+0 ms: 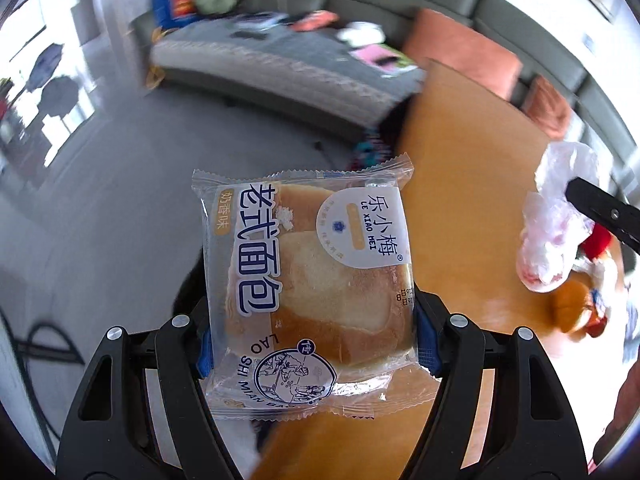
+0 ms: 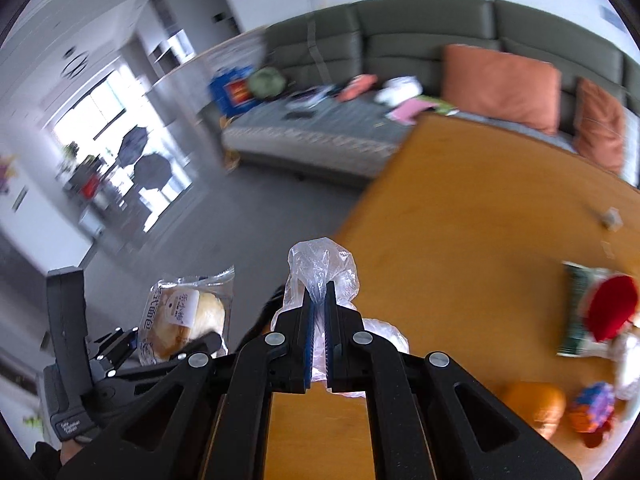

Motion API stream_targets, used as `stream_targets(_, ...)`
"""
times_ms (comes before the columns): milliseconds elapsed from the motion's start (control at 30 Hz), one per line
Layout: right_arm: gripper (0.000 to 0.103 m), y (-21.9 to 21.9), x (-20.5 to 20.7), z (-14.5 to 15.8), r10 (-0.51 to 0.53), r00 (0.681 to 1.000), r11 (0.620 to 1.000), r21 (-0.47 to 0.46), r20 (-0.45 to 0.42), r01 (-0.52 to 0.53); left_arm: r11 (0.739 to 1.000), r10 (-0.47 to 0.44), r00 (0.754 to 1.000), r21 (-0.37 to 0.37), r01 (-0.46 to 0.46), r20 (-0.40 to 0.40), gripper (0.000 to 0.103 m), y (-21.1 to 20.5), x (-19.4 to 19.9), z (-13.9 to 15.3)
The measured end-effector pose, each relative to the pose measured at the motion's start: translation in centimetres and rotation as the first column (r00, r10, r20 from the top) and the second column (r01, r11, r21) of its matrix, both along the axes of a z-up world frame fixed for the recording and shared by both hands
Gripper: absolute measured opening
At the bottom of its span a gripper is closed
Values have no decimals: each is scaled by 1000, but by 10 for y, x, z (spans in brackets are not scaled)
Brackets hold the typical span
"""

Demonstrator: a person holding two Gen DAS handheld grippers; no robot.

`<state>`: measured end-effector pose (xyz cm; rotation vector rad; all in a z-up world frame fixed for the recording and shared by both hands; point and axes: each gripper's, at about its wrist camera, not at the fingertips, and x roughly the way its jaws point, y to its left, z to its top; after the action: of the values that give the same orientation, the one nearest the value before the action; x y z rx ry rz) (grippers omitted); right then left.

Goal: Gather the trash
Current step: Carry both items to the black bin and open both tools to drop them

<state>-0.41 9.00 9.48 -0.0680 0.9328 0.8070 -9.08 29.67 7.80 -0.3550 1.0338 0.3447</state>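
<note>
My left gripper [image 1: 312, 324] is shut on a clear packet of bread [image 1: 308, 280] with blue Chinese print, held up over the left edge of the wooden table [image 1: 472, 184]. The packet also shows in the right wrist view [image 2: 186, 316], left of my right gripper. My right gripper [image 2: 319, 292] is shut on a crumpled clear plastic bag [image 2: 322, 268], held above the table's front left part. The bag also shows in the left wrist view [image 1: 556, 220], with a black finger of the right gripper across it.
On the table's right side lie a red object on a green-white packet [image 2: 592, 308], an orange round item [image 2: 534, 404], a colourful wrapper [image 2: 592, 404] and a small grey cube [image 2: 611, 218]. A grey-green sofa [image 2: 400, 40] with orange cushions stands behind. Grey floor lies left.
</note>
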Motion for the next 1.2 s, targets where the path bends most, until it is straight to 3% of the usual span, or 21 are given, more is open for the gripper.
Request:
stream_targets(167, 5, 62, -16, -13, 94, 995, 995, -16, -35, -94, 993, 113, 993, -10, -114, -40, 71, 56, -31, -15)
stream_targets(500, 7, 138, -41, -35, 215, 973, 974, -62, -84, -220, 978, 202, 977, -34, -205, -71, 74, 110, -63, -31)
stream_targets(533, 26, 148, -42, -38, 208, 974, 972, -89, -94, -217, 977, 206, 976, -47, -210, -74, 91, 114, -62, -31)
stream_targets(567, 61, 151, -42, -40, 199, 976, 973, -102, -92, -208, 974, 217, 974, -53, -221, -70, 97, 118, -61, -31)
stream_targets(600, 68, 154, -42, -39, 186, 980, 976, -106, -75, -193, 971, 232, 971, -47, -234, -58, 97, 124, -60, -29)
stream_targets(833, 69, 157, -45, -28, 193, 981, 977, -95, -12, -193, 962, 270, 963, -37, -271, -18, 97, 144, -56, -21)
stream_targets(967, 69, 151, -38, -27, 169, 986, 981, -95, -9, -169, 963, 249, 968, -100, -249, -12, 97, 141, -60, -25)
stream_targets(1200, 69, 126, -25, -22, 106, 994, 991, -77, -10, -106, 969, 210, 977, -132, -207, 14, 97, 124, -53, -18)
